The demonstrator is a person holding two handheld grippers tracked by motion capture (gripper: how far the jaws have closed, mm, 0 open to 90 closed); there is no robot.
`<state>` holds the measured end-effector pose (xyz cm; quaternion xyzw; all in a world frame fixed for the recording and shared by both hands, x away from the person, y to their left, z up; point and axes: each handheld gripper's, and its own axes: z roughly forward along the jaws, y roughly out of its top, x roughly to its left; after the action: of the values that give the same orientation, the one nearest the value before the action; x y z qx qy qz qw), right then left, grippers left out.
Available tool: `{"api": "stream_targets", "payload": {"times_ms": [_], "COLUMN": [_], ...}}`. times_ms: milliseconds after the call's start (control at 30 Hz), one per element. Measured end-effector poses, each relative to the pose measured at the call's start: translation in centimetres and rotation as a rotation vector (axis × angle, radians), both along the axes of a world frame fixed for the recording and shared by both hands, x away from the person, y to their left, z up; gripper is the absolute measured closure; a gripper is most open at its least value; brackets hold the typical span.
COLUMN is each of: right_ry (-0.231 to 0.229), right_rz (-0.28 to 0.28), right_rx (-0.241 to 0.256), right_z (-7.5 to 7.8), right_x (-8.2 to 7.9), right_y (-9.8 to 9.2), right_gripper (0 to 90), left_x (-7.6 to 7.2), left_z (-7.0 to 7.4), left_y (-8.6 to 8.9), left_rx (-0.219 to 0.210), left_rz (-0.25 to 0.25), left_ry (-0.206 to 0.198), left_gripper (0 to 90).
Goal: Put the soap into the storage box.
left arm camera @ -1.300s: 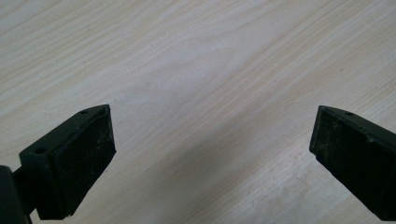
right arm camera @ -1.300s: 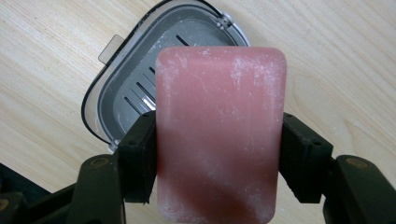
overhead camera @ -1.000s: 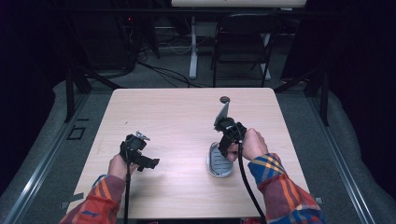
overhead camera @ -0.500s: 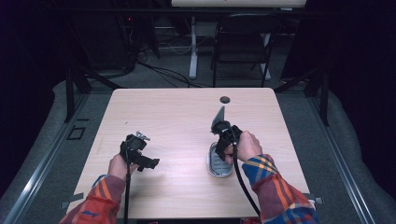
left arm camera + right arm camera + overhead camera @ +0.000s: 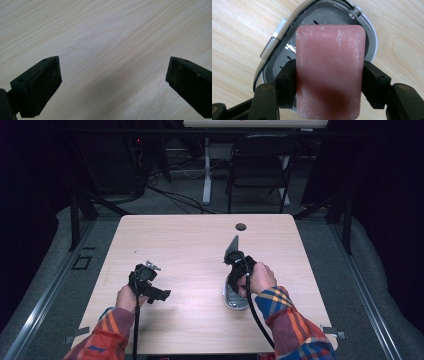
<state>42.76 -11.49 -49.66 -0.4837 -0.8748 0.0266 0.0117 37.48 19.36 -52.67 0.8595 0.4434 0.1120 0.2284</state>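
**Pink soap bar gripped above its grey dish**

We see a pale wooden table (image 5: pixel 190 245) with fine, light grain and a small dark round hole (image 5: pixel 241 227) near its far edge. In the right gripper view, a pink soap bar (image 5: pixel 329 72) has a rectangular shape with rounded corners; its surface is matte, with whitish powdery marks. Under it lies a soap dish (image 5: pixel 368 32), grey inside with dark drain slots and a smooth, light rim of rounded shape. The dish rests on the table, on the right half, near the person's side (image 5: pixel 234 296).

The right gripper (image 5: pixel 329 82) has its two black jaws pressed on the long sides of the soap bar, so it is grasping the bar directly over the dish. We cannot tell if the bar touches the dish or not. In the high view the right hand (image 5: pixel 259 279) holds this gripper over the dish.

The left gripper (image 5: pixel 113 82) has its jaws spread wide, with nothing between the rough black pads (image 5: pixel 46 82), only bare wood below. It is on the left part of the table, well apart from the dish (image 5: pixel 148 282).
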Motion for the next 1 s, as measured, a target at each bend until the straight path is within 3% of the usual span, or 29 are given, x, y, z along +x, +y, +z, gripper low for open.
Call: {"api": "stream_targets", "payload": {"times_ms": [367, 533, 600, 633, 733, 767, 800, 867, 1000], "right_ry": [0.010, 0.002, -0.016, 0.006, -0.009, -0.043, -0.014, -0.006, -0.025], "right_rz": [-0.028, -0.033, -0.064, -0.038, -0.035, -0.069, -0.033, -0.028, -0.014], "right_rx": [0.031, 0.072, 0.117, 0.100, 0.115, 0.151, 0.131, 0.140, 0.164], "right_z": [-0.3, 0.0, 0.2, 0.6, 0.9, 0.8, 1.3, 1.4, 1.7], "right_x": [0.0, -0.1, -0.5, -0.4, -0.5, -0.8, -0.6, -0.7, -1.0], "right_y": [-0.2, -0.5, -0.7, -0.9, -1.2, -1.2, -1.6, -1.8, -2.0], "right_gripper": [36.7, 35.7, 36.1, 36.1, 38.2, 39.2, 42.1, 46.4, 52.5], "left_x": [0.0, 0.0, 0.0, 0.0, 0.0, 0.0, 0.0, 0.0, 0.0], "left_z": [0.0, 0.0, 0.0, 0.0, 0.0, 0.0, 0.0, 0.0, 0.0], "left_y": [0.0, 0.0, 0.0, 0.0, 0.0, 0.0, -0.1, -0.1, -0.1], "left_rx": [0.001, 0.002, 0.002, 0.002, 0.004, 0.003, 0.004, 0.004, 0.005], "left_rz": [-0.001, 0.001, -0.001, -0.001, 0.001, 0.000, 0.001, 0.001, 0.002], "left_ry": [-0.001, 0.000, 0.000, 0.000, 0.000, 0.000, 0.000, 0.000, 0.001], "left_gripper": [0.1, 0.1, 0.1, 0.1, 0.1, 0.1, 0.1, 0.1, 0.1]}}
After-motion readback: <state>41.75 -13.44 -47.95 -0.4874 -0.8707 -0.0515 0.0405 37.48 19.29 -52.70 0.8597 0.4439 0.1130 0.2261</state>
